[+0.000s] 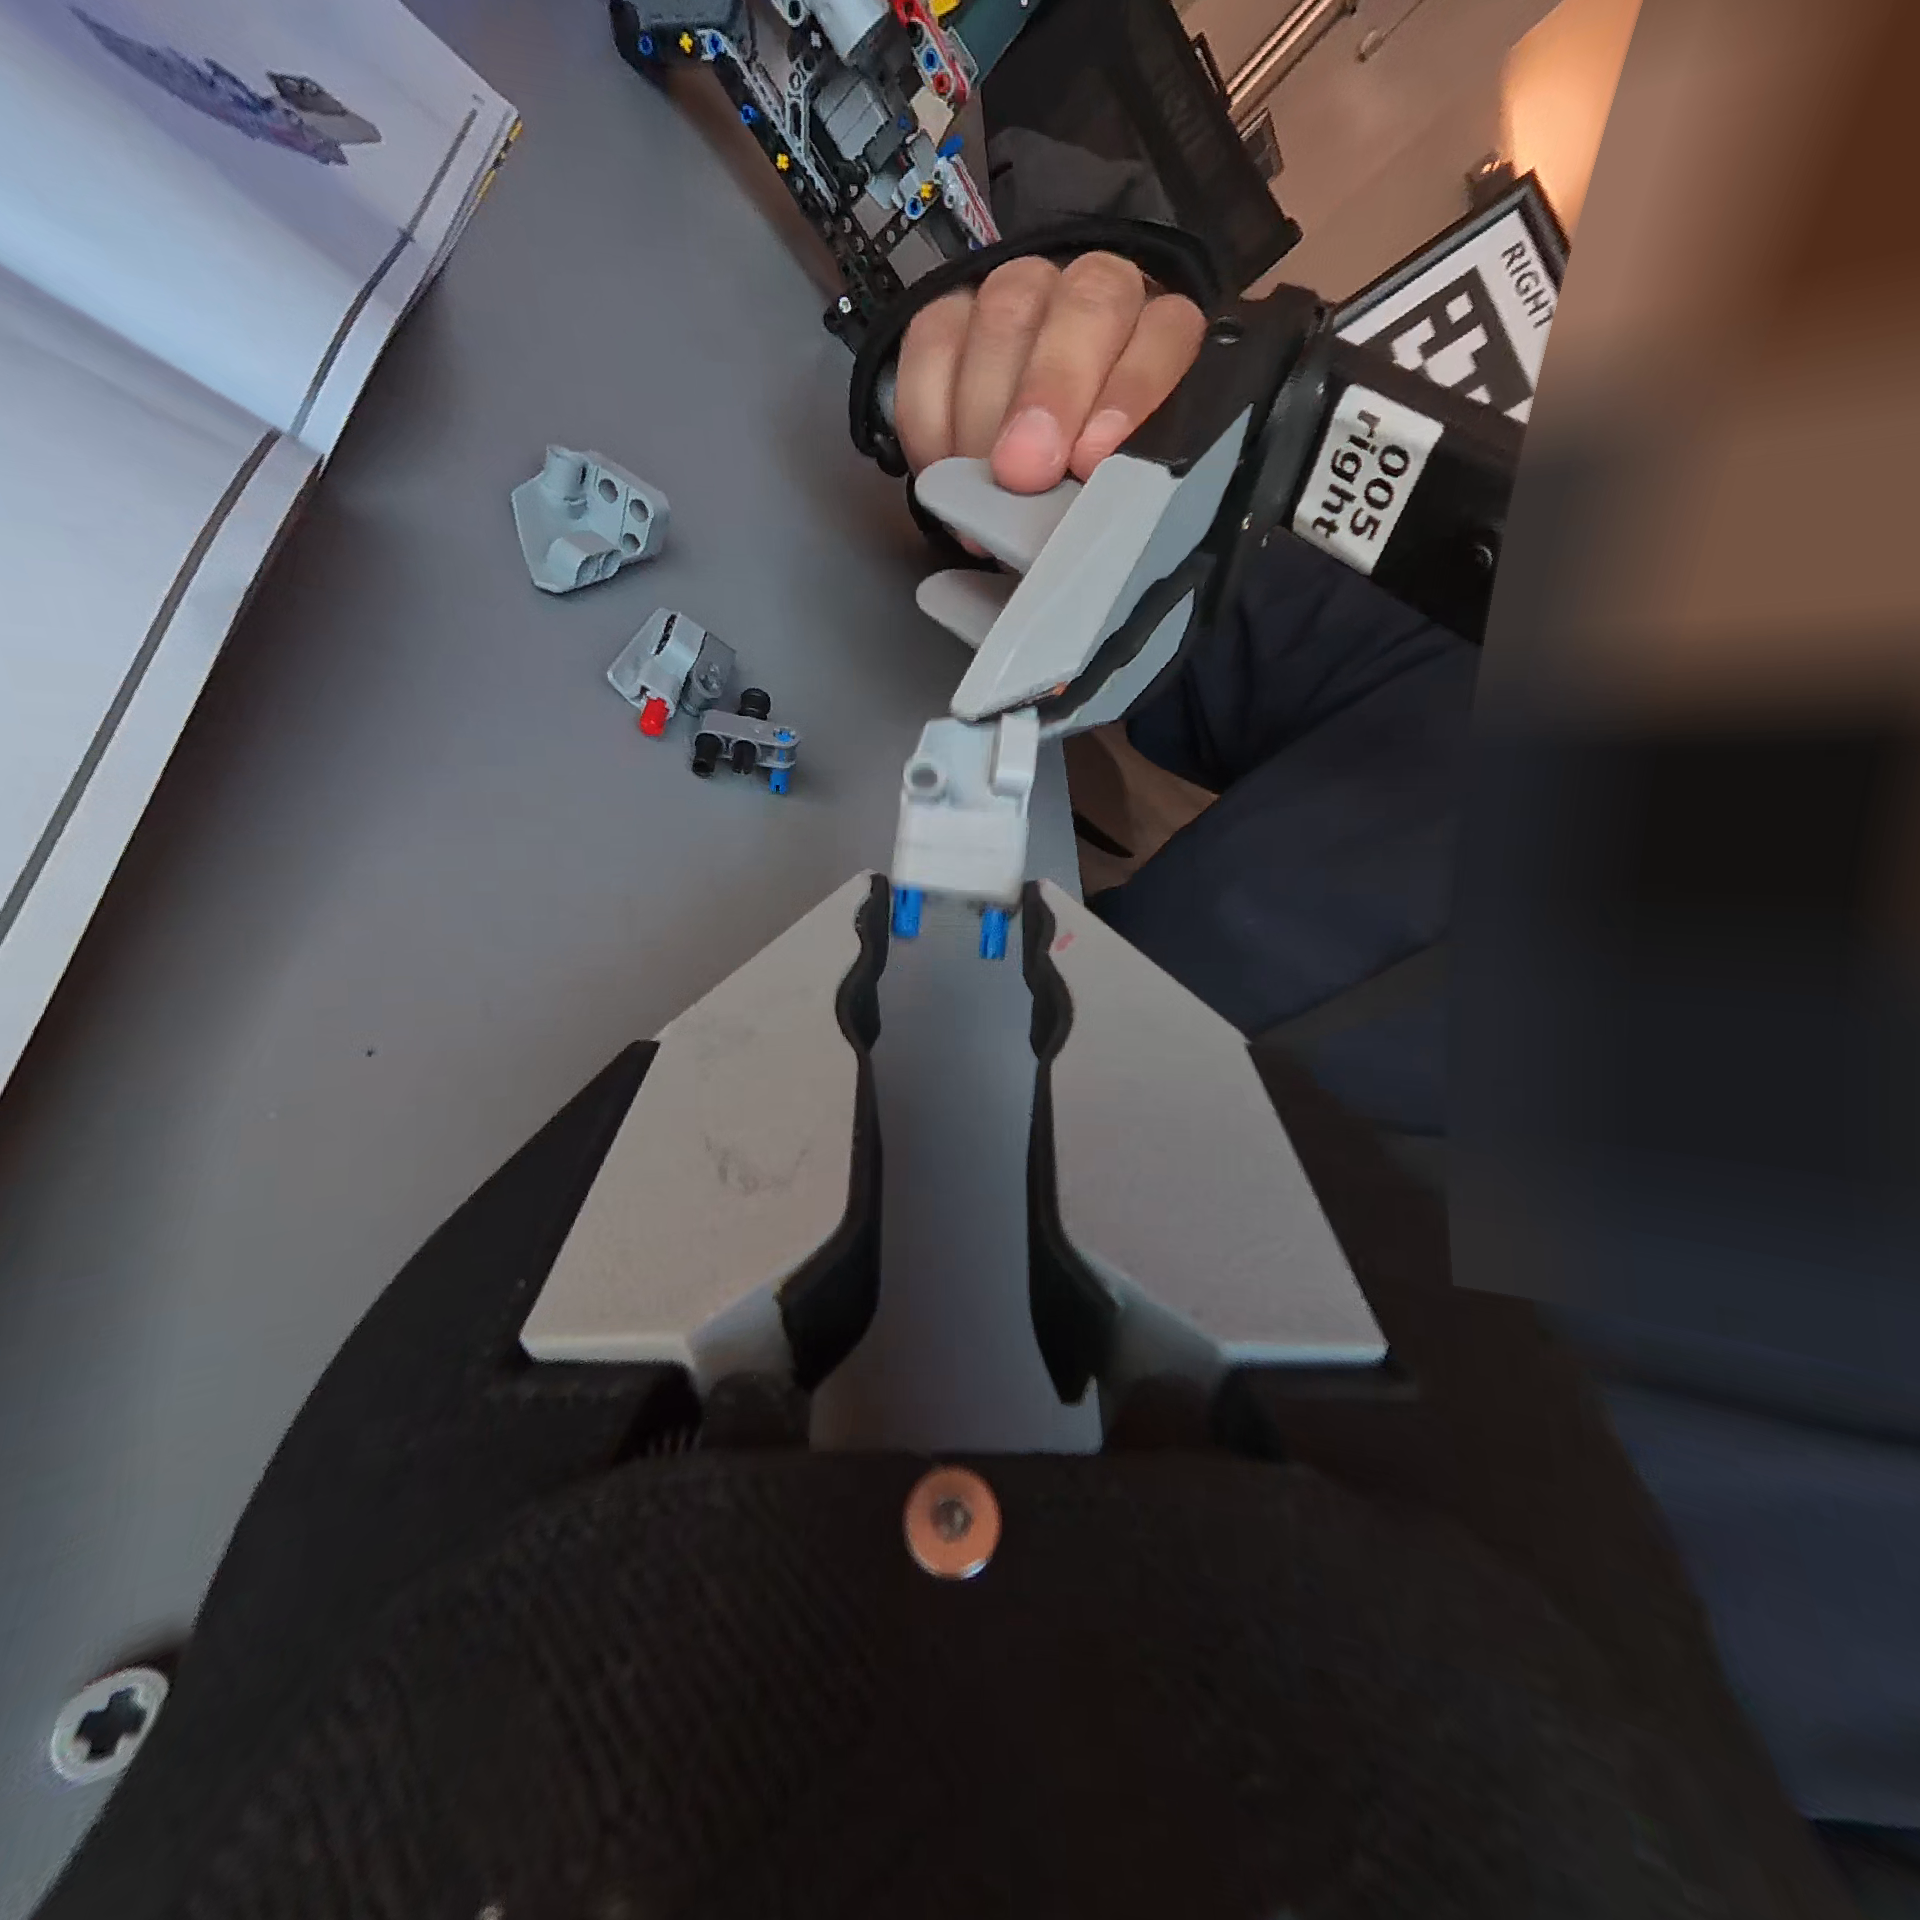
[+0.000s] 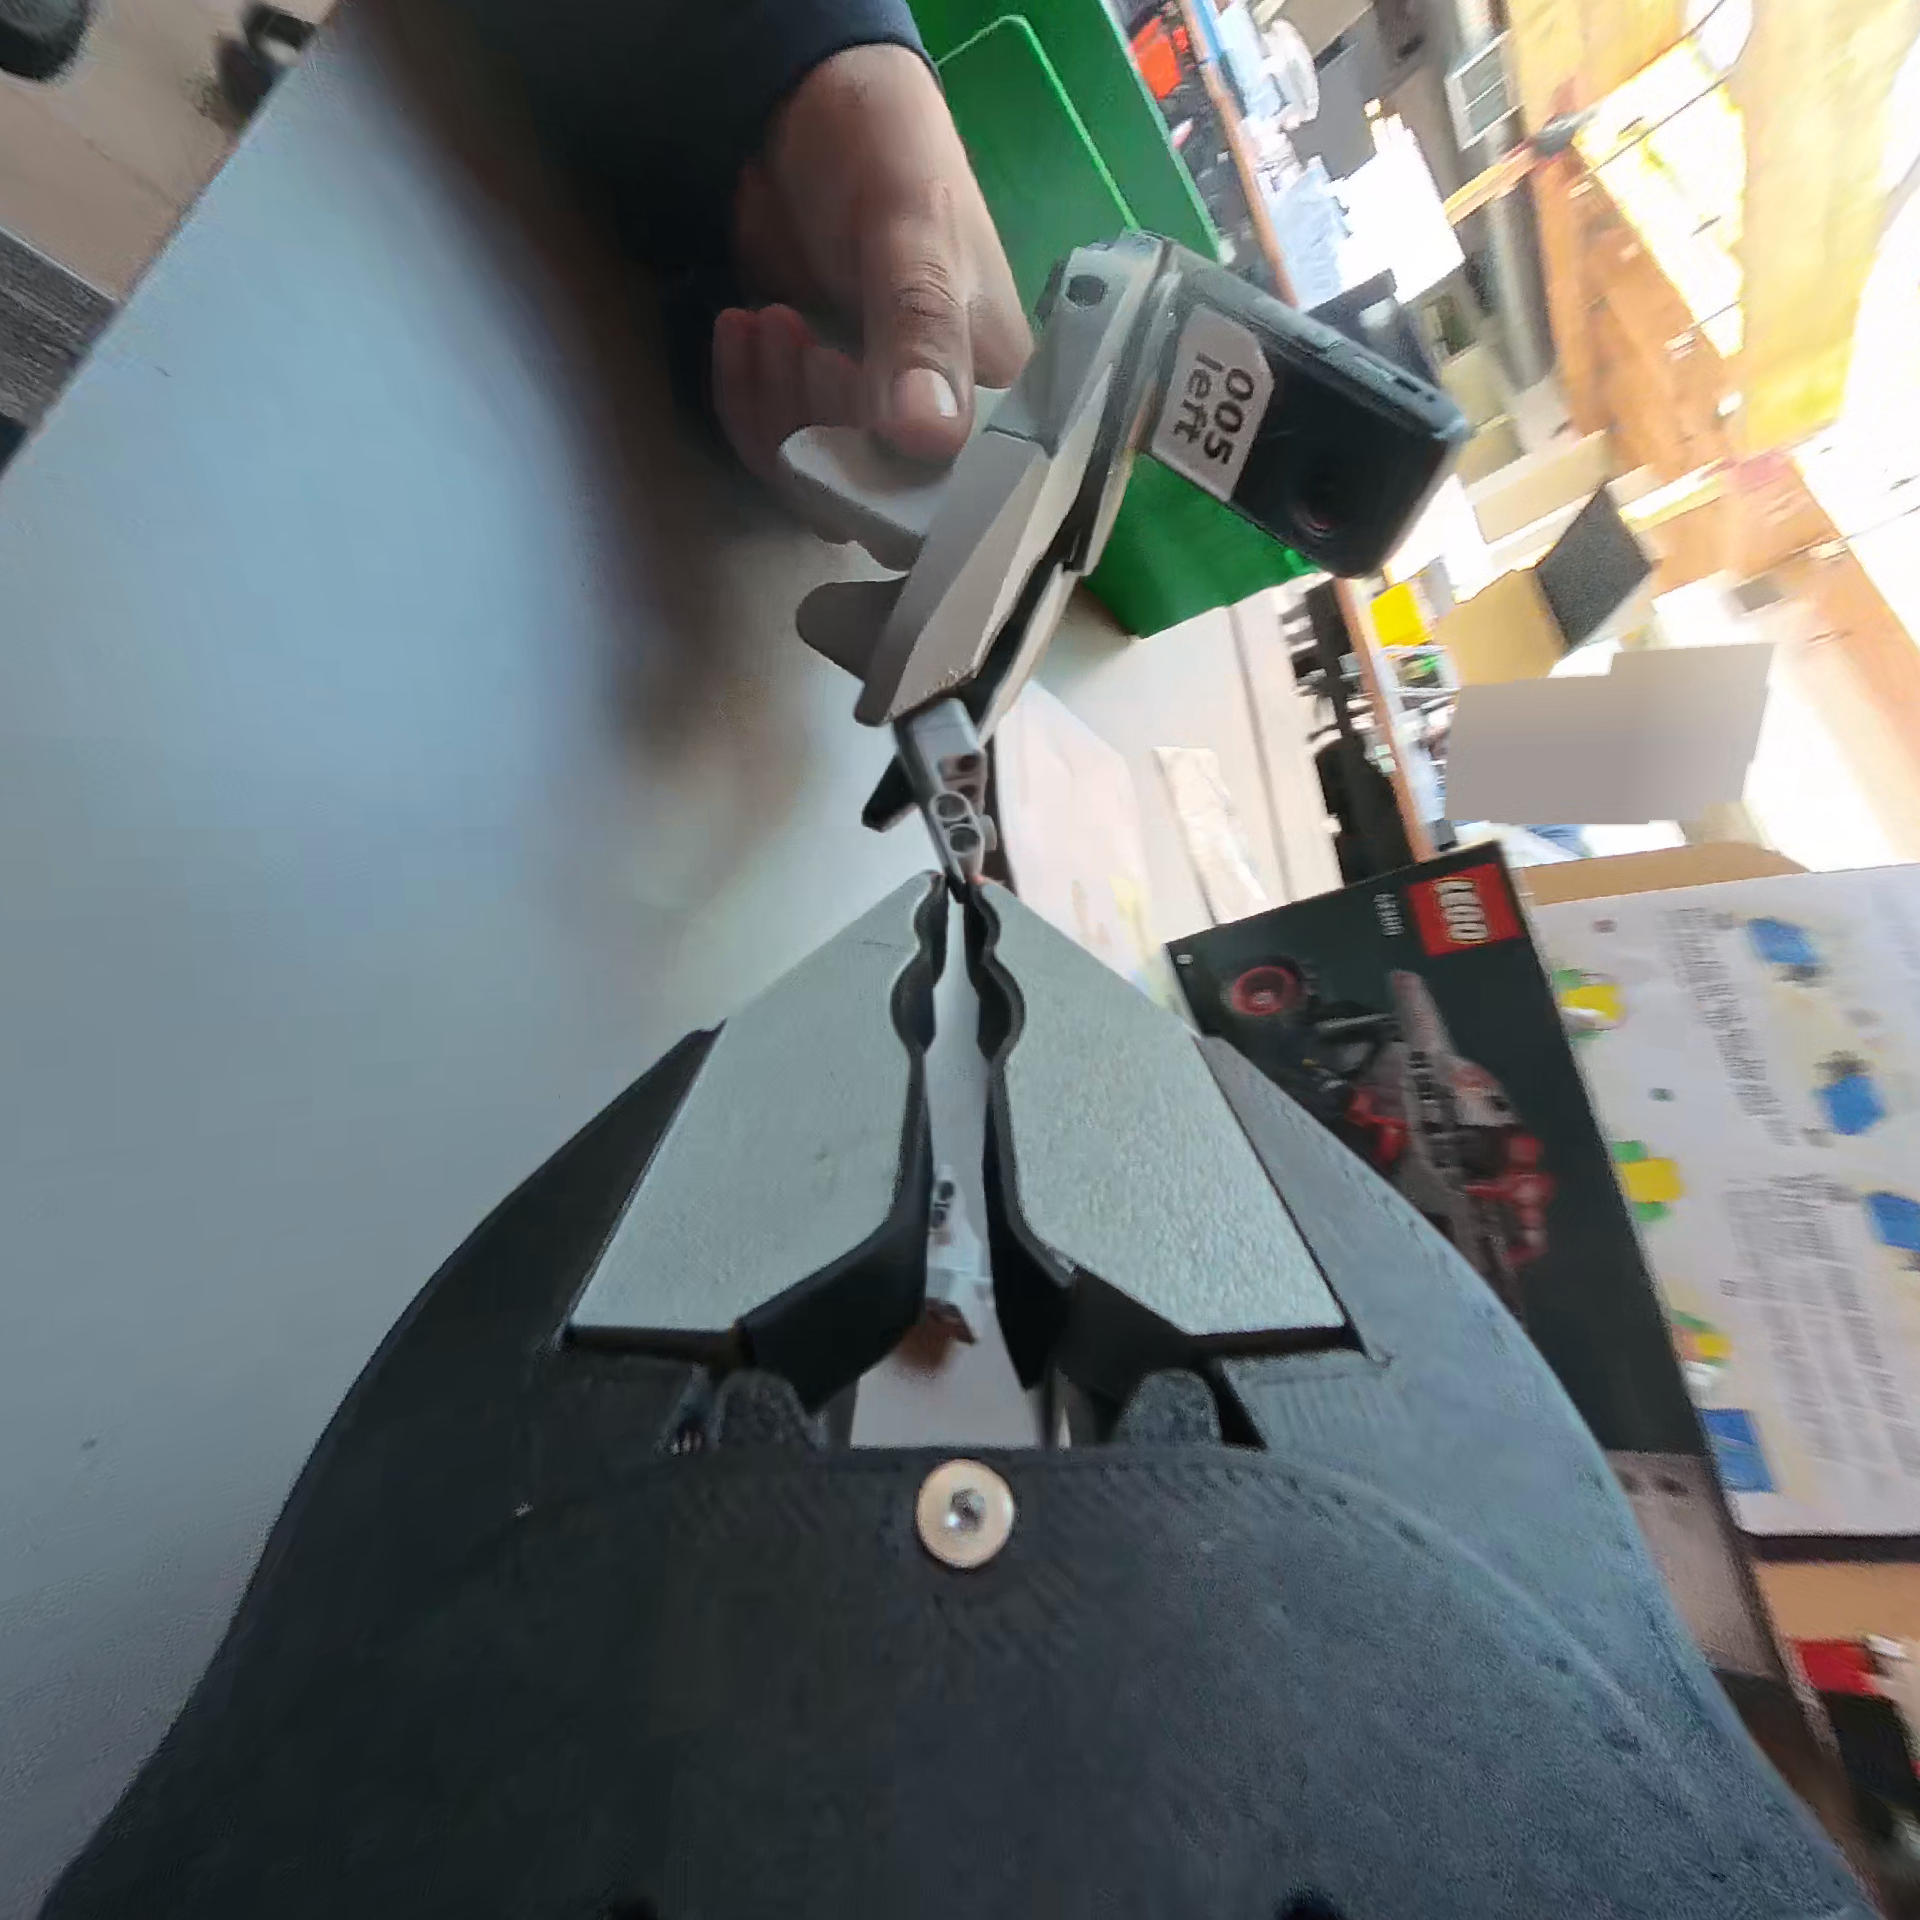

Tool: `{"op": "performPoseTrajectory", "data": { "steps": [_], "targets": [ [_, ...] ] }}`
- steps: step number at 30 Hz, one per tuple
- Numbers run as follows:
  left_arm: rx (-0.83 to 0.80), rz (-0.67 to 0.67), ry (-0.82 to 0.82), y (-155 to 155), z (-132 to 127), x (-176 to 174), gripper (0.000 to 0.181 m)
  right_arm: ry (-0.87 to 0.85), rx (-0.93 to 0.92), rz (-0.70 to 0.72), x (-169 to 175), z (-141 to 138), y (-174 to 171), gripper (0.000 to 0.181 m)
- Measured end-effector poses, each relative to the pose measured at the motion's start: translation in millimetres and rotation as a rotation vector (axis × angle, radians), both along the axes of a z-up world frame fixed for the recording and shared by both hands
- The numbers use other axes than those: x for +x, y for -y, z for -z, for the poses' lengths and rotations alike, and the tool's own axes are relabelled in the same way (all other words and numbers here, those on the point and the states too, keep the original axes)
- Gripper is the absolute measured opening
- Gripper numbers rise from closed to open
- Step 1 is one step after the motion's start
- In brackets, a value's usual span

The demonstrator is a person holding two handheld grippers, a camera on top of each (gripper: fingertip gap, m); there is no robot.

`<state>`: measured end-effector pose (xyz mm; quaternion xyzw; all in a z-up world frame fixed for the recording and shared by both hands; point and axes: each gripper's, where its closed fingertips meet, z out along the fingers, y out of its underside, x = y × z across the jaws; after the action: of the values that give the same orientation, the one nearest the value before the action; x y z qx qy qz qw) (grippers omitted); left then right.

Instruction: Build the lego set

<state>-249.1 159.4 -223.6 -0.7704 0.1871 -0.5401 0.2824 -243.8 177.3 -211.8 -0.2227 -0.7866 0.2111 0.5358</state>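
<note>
A small light grey Lego assembly with two blue pins on its near side is held in the air between both grippers, above the table's near edge. My left gripper is shut on its lower block, the pins pointing back between the fingers. My right gripper comes in from the upper right and pinches the assembly's upper part. In the right wrist view, the right gripper is shut on the thin end of the grey assembly, and the left gripper grips its far end.
On the dark table lie a grey angled piece, a grey piece with a red pin and a small piece with black and blue pins. An open instruction booklet lies left, a part-built model at the back. The Lego box stands right. The tips of both grippers are at nearly the same place. My right tips are roughly 10 centimeters from the grey angled piece.
</note>
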Motion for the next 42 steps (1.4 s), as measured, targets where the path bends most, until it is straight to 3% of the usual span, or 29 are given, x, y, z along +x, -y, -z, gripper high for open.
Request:
{"op": "performPoseTrajectory", "data": {
  "steps": [7, 11, 14, 17, 23, 30, 42],
  "targets": [
    [0.402, -0.108, -0.283, -11.2, -8.9, -3.4, 0.031, -0.162, 0.308, 0.079, 4.2, -14.6, -7.0, 0.000],
    [0.632, -0.169, -0.497, -14.0, -8.9, -11.4, 0.040, -0.157, 0.394, 0.099, 1.4, -8.6, -9.0, 0.000],
    [0.826, -0.200, -0.668, -15.7, -13.9, -16.9, 0.039, -0.120, 0.293, 0.080, 0.2, -4.3, -6.8, 0.000],
    [0.969, -0.166, -0.782, -12.0, -10.7, -8.6, 0.024, -0.062, 0.093, 0.065, -1.6, -2.8, -7.6, 0.000],
    [0.955, -0.157, -0.873, -16.7, 1.0, -5.7, 0.013, 0.049, -0.212, 0.000, 1.4, 2.1, -3.9, 0.000],
    [0.818, -0.153, -0.894, -18.6, 18.9, -19.2, 0.013, 0.153, -0.347, 0.013, 20.0, 5.8, -29.7, 0.000],
    [0.785, -0.120, -0.976, -18.6, 31.2, -25.0, 0.013, 0.347, -0.293, 0.025, 27.1, 46.8, -32.7, 0.001]
  ]
}}
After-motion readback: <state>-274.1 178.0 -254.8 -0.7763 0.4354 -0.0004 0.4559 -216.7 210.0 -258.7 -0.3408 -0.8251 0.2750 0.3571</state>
